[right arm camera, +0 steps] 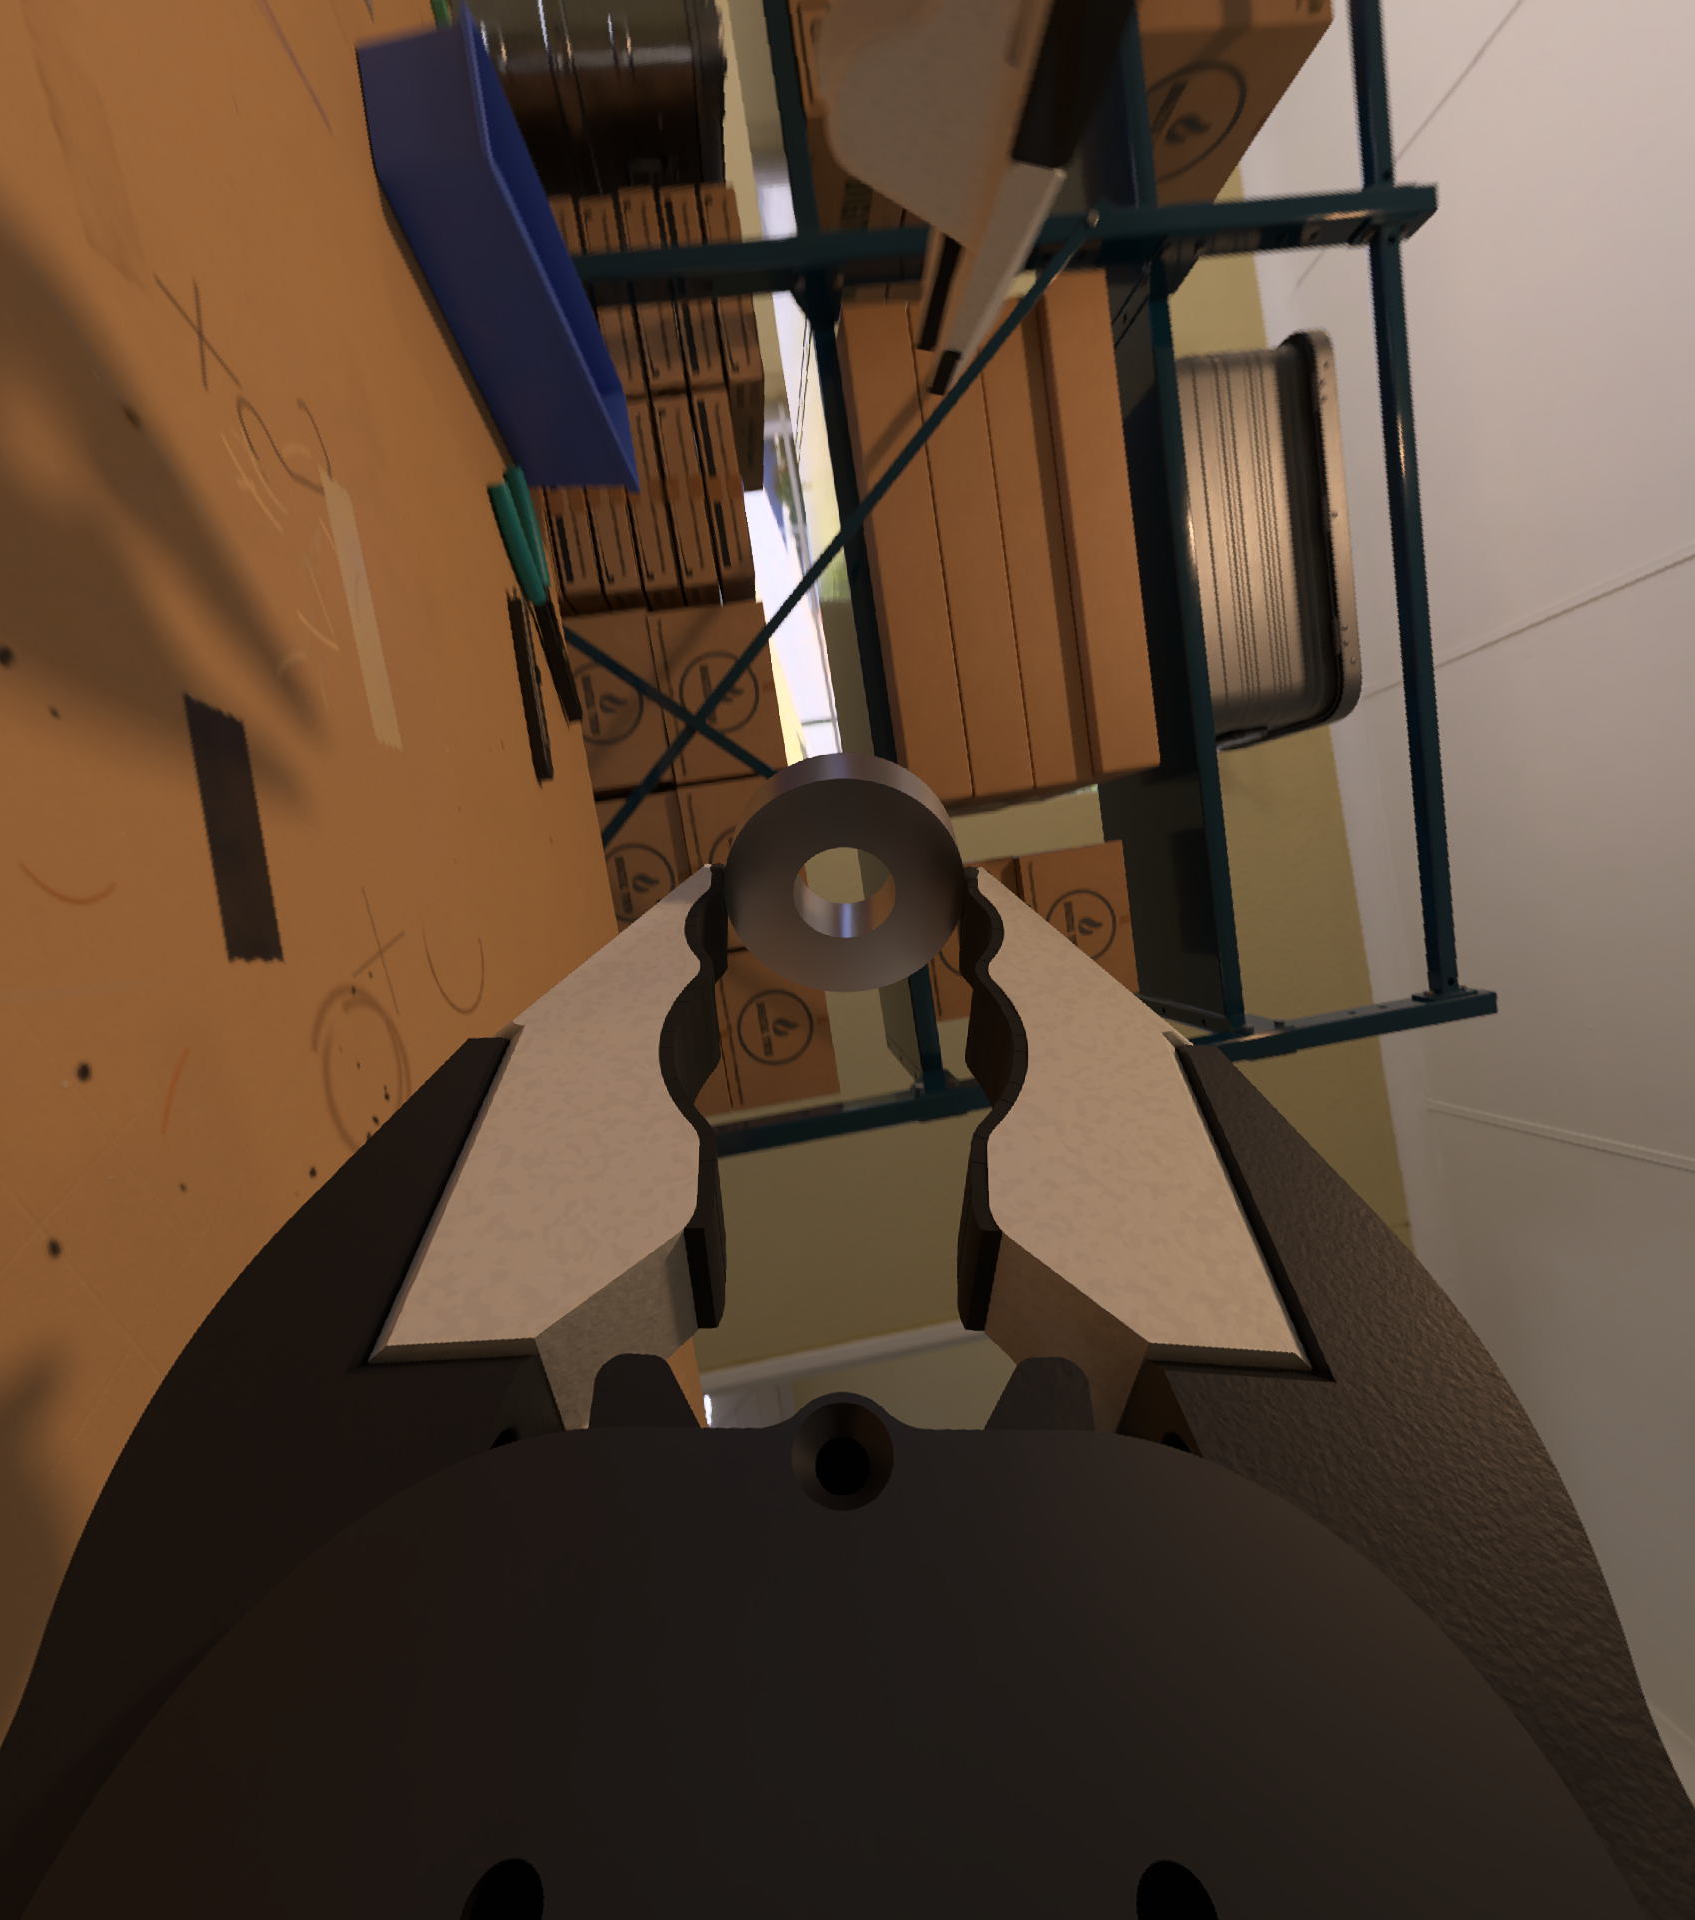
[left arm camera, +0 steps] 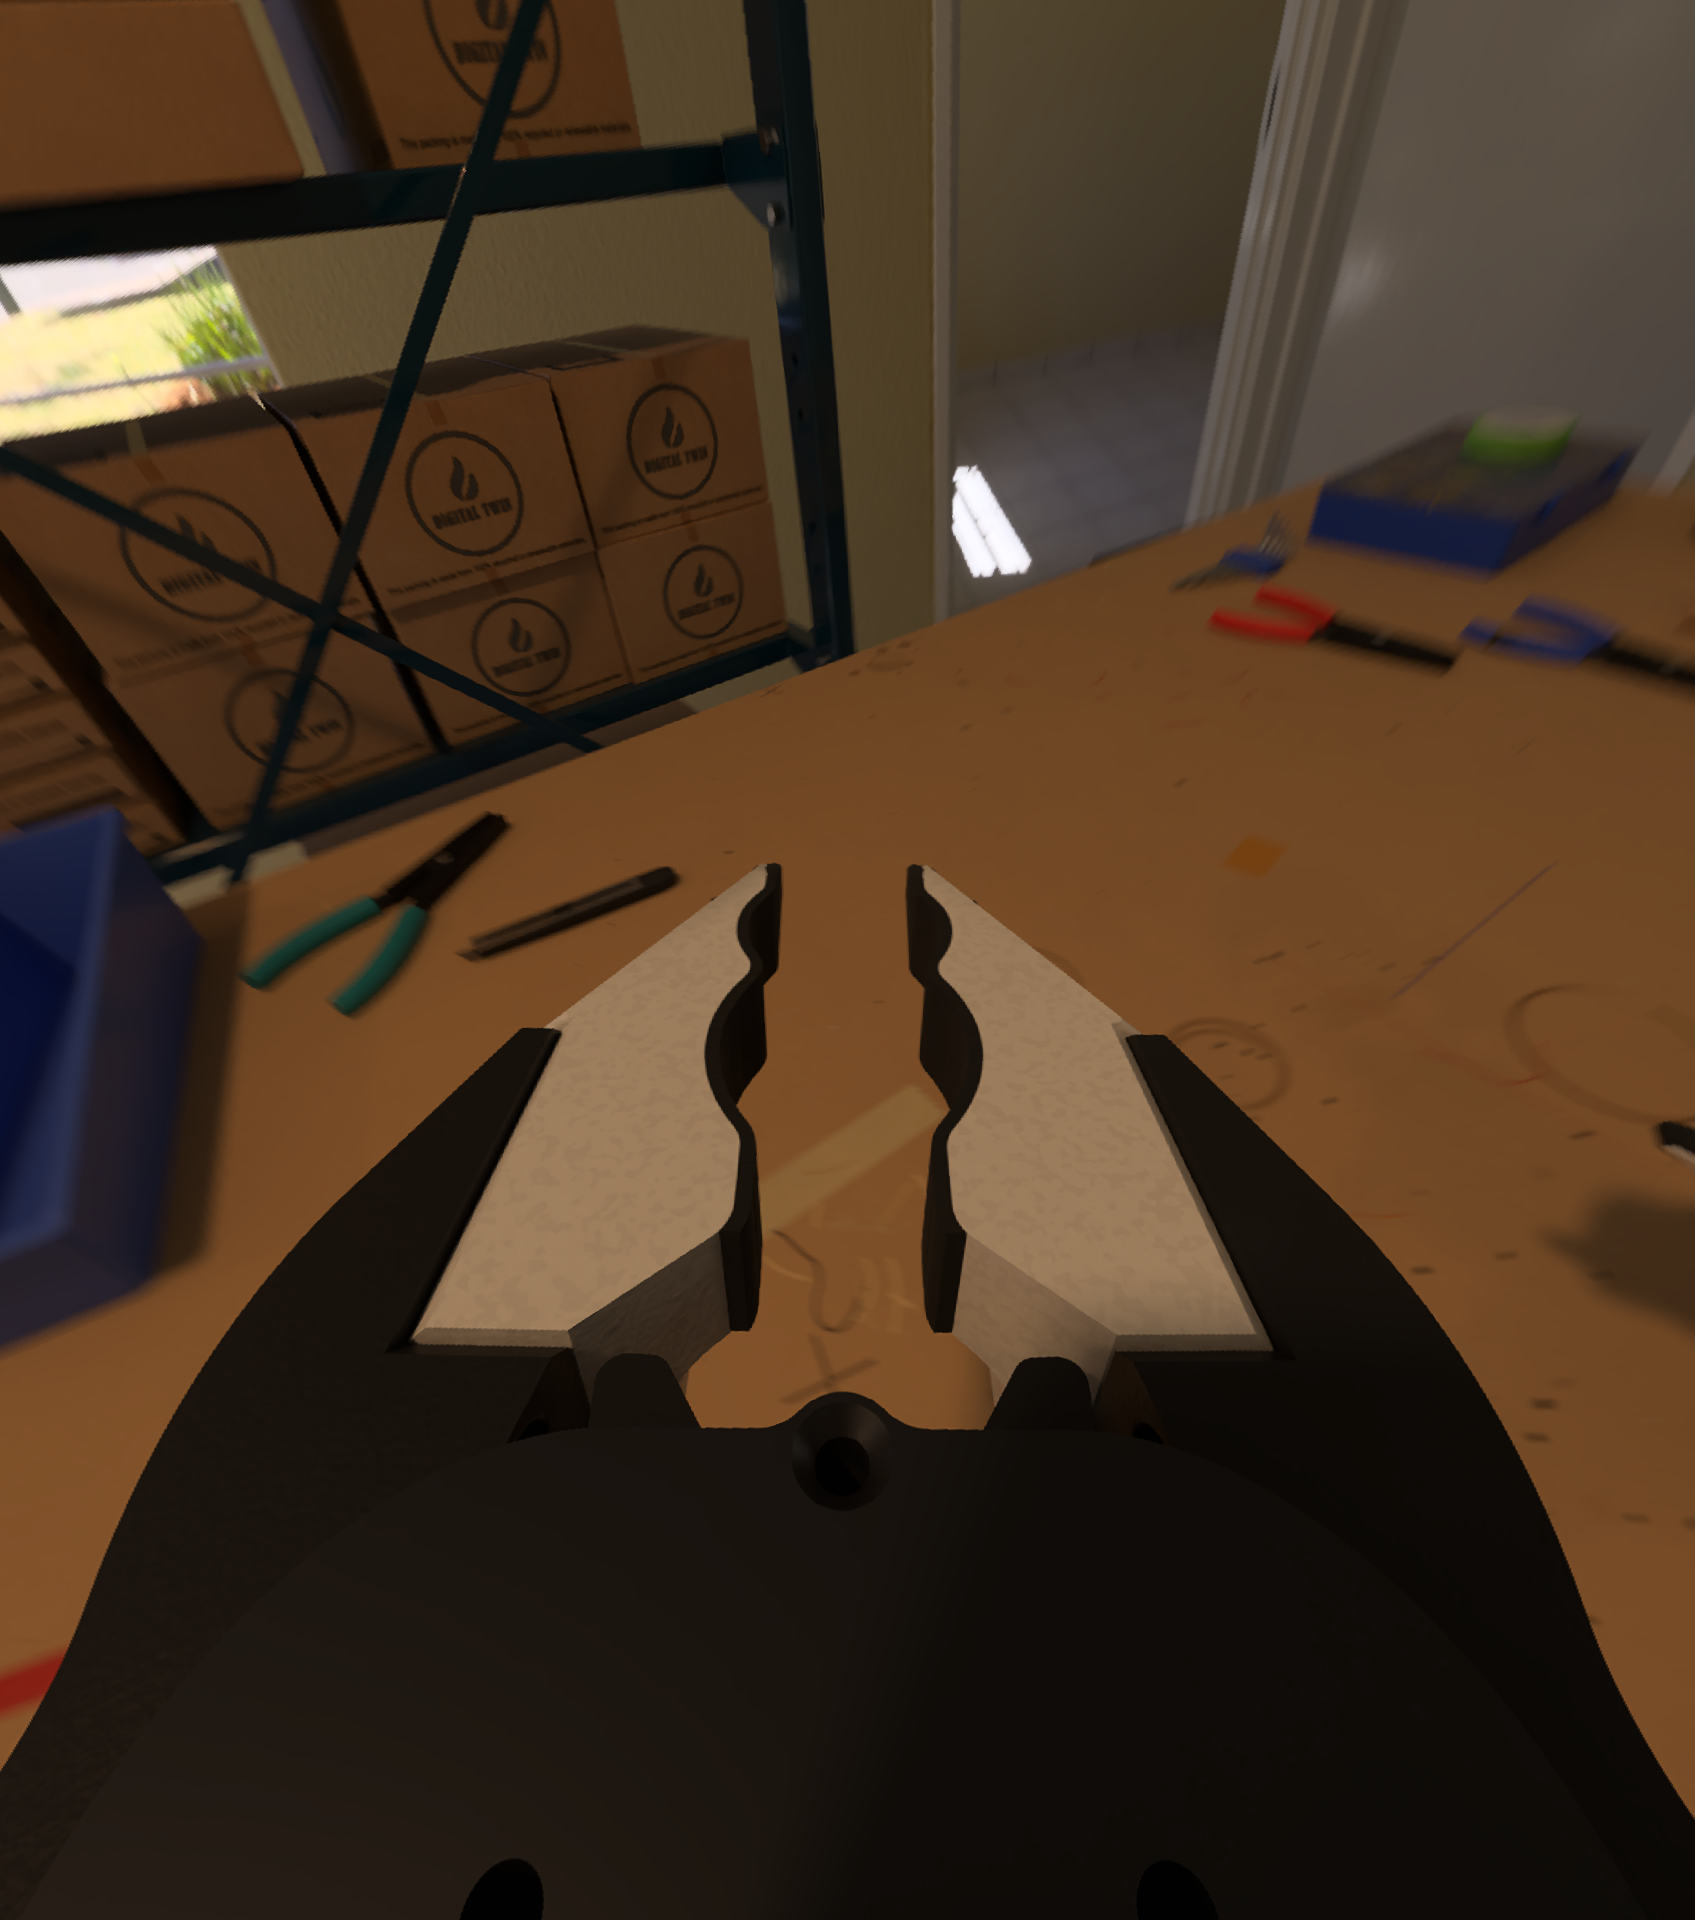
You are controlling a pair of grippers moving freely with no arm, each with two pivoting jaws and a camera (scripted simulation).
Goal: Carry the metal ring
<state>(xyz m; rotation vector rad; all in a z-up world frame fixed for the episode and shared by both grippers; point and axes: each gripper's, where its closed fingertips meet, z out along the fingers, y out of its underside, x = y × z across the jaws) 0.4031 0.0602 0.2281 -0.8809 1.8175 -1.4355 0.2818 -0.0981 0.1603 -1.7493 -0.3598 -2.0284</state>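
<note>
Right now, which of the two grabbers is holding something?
The right gripper: the metal ring is pinched at its fingertips, off the table. The left gripper has nothing between its fingers.

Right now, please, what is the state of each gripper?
Left gripper: open, holding nothing.
Right gripper: shut on the metal ring, which sits between its fingertips.

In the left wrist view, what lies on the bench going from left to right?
Blue bin → green-handled pliers → dark utility knife → left gripper, open and empty → red-handled tool → blue-handled tool.
</note>
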